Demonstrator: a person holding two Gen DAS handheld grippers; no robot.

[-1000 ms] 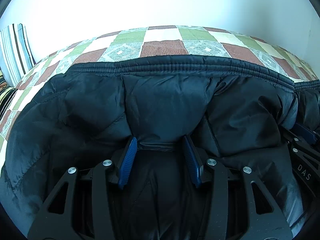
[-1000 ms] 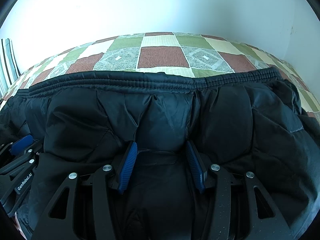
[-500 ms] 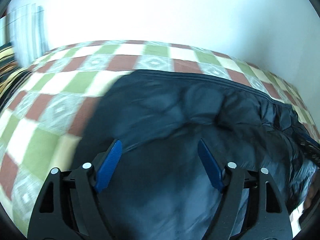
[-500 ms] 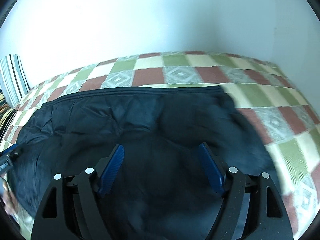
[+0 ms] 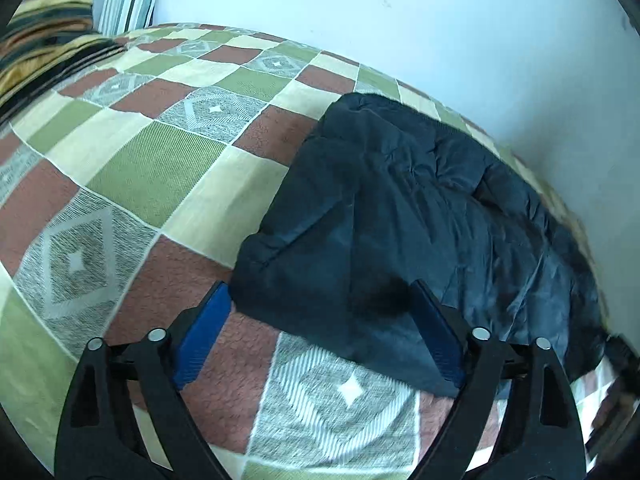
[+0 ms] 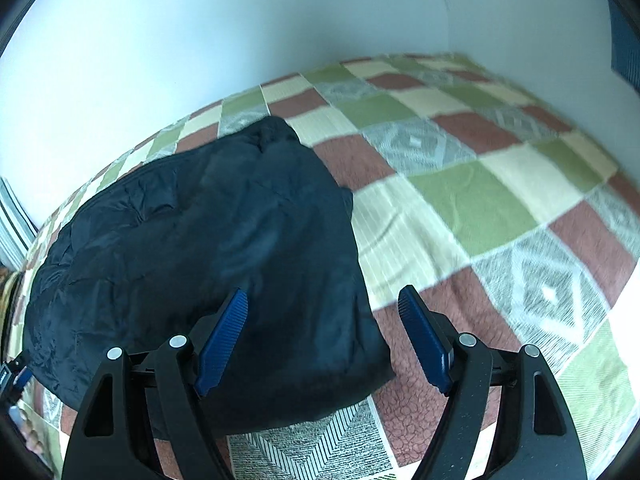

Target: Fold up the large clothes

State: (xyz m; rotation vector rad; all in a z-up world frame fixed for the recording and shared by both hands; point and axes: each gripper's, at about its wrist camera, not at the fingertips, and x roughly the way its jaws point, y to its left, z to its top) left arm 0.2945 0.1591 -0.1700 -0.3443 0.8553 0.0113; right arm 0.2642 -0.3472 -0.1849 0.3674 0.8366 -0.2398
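While a second ago both claws pinched the jacket (image 5: 420, 216), now the left gripper (image 5: 320, 336) and the right gripper (image 6: 322, 336) stand wide and hold nothing. Folded, the jacket lies on the checked bedcover (image 6: 480, 184), so this fold looks finished.

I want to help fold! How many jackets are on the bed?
1. The jacket lies folded on the bed, ahead of both open grippers, left and right. Anything under it is hidden.
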